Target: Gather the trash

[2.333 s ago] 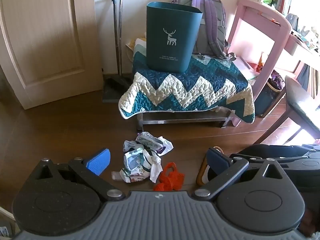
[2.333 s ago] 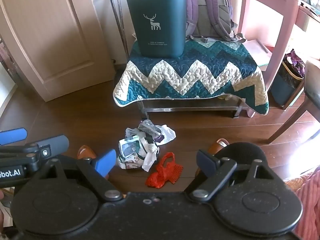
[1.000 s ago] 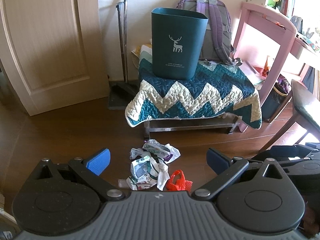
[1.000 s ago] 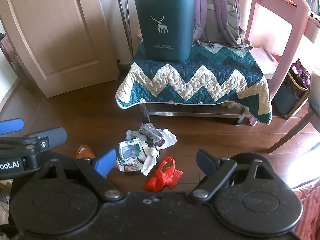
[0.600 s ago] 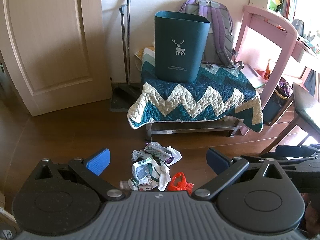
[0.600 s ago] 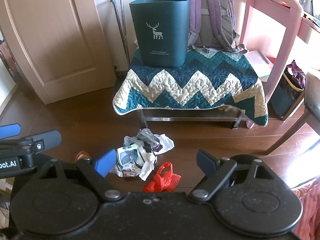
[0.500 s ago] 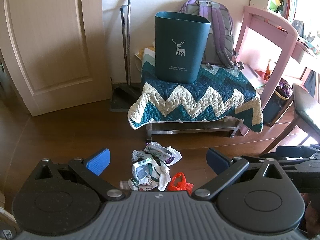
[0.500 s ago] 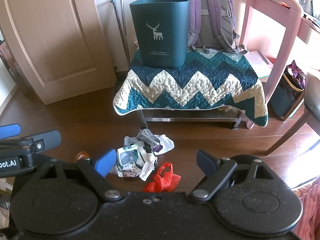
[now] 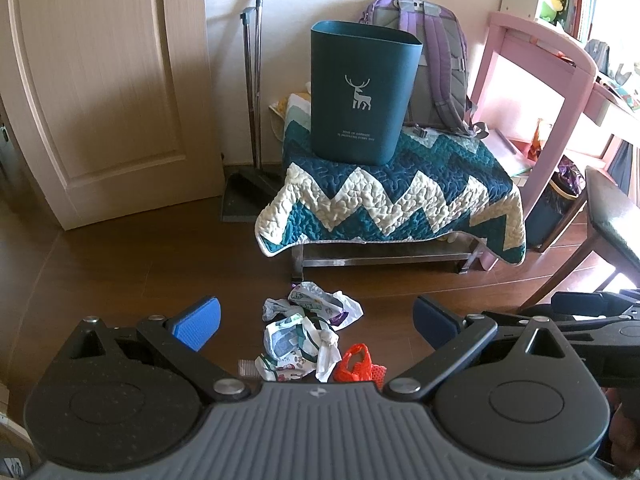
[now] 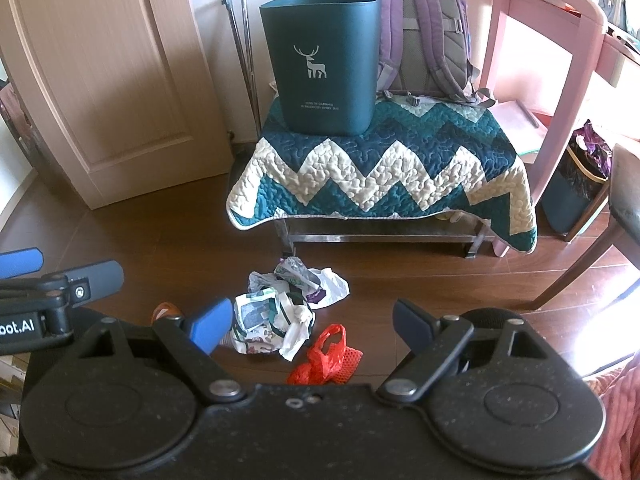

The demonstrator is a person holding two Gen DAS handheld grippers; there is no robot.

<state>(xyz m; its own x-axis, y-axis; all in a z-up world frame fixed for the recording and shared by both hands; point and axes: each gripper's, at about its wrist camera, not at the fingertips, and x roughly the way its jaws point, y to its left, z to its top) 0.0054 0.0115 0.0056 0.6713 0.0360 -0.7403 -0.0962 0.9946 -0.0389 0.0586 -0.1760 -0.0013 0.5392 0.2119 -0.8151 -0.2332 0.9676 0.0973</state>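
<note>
1. Both grippers hang above the wooden floor (image 9: pixel 120 272) with fingers spread wide and nothing between them: the left gripper (image 9: pixel 316 320) frames the trash from its own view, and the right gripper (image 10: pixel 312 320) does the same from slightly further right.
2. Crumpled white printed wrappers (image 9: pixel 298 342) lie in a loose heap on the floor, near the grippers and just in front of the low surface.
3. More wrinkled plastic wrap (image 9: pixel 320 300) sits at the far edge of that heap, touching it.
4. To the right of the wrappers, just beside them, lies a small red mesh bag (image 10: pixel 326 358).
5. In the right wrist view, an orange object (image 10: pixel 164 310) shows on the floor to the left of the heap, mostly hidden behind the gripper's left finger; what it is cannot be told.
6. A dark teal bin (image 9: pixel 360 96) with a white deer print stands upright on the far left part of a low surface covered by a teal-and-white zigzag quilt (image 9: pixel 400 196).
7. Behind the bin, to its right, a purple and grey backpack (image 10: pixel 424 36) leans upright.
8. A long-handled dustpan (image 9: pixel 248 184) stands against the far wall, left of the quilt and beside a pale door (image 9: pixel 100 80).
9. On the right stands a pink desk frame (image 10: pixel 560 40).
</note>
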